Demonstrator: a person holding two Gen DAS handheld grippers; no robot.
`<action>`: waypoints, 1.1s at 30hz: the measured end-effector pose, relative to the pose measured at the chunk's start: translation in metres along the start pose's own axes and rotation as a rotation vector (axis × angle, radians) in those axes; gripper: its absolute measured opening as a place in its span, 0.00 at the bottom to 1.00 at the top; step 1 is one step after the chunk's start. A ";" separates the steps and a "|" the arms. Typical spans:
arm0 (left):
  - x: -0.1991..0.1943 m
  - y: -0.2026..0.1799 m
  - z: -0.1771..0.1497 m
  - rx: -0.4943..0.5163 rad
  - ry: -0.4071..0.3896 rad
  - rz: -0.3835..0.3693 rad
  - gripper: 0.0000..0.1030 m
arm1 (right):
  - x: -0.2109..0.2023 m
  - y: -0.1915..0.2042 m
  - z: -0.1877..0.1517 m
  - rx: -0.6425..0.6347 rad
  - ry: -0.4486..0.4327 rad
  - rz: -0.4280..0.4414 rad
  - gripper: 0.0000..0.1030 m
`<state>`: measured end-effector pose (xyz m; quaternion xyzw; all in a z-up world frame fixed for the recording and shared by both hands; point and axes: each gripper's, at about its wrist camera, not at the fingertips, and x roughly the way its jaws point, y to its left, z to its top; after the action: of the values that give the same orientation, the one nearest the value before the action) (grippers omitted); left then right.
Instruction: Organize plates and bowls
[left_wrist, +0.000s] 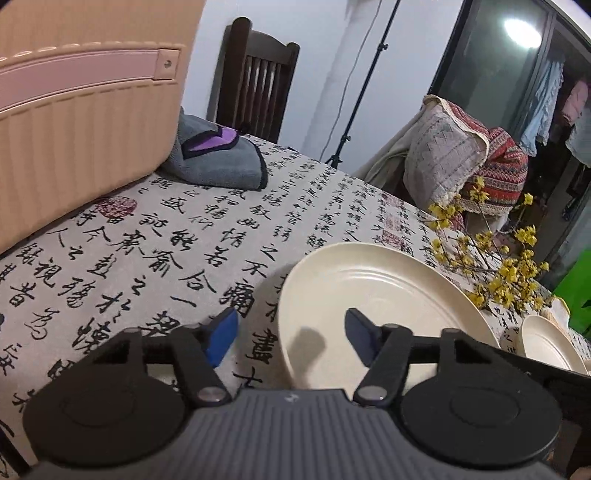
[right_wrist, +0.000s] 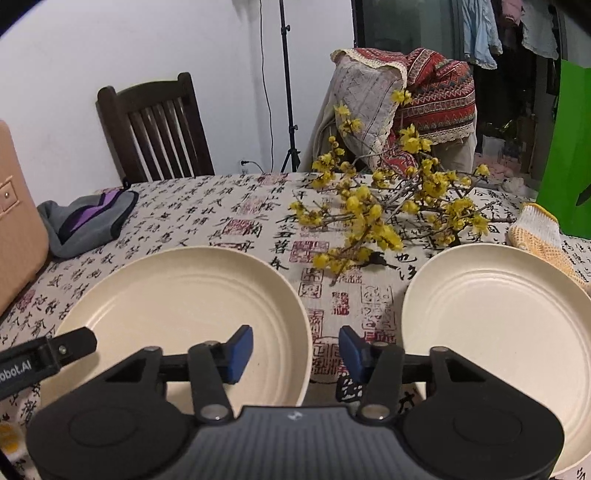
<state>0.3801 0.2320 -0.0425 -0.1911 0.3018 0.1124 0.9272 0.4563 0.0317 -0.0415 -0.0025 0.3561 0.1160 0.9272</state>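
Observation:
Two cream plates lie side by side on the calligraphy-print tablecloth. In the right wrist view the left plate and the right plate are both empty. My right gripper straddles the left plate's right rim, one blue pad over the plate and the other over the cloth, with gaps on both sides. My left gripper straddles the same plate at its left rim, and its pads stand apart from it too. The second plate shows at the far right. One left finger reaches in over the plate's left edge.
A branch of yellow blossoms lies behind the plates. A grey and purple cloth sits beside a peach ribbed case at the left. A yellow and white knit cloth lies at the right. Chairs stand behind the table.

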 end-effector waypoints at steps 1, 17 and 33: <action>0.001 -0.001 0.000 0.004 0.002 -0.005 0.57 | 0.001 0.000 0.000 0.004 0.006 0.008 0.42; 0.005 -0.002 -0.001 0.025 0.013 -0.008 0.24 | 0.000 0.003 -0.005 -0.018 0.002 0.035 0.29; 0.003 -0.004 -0.001 0.047 0.002 0.022 0.23 | -0.012 0.008 -0.014 -0.100 -0.017 0.004 0.20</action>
<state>0.3833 0.2285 -0.0442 -0.1661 0.3075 0.1150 0.9299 0.4373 0.0356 -0.0435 -0.0471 0.3419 0.1354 0.9287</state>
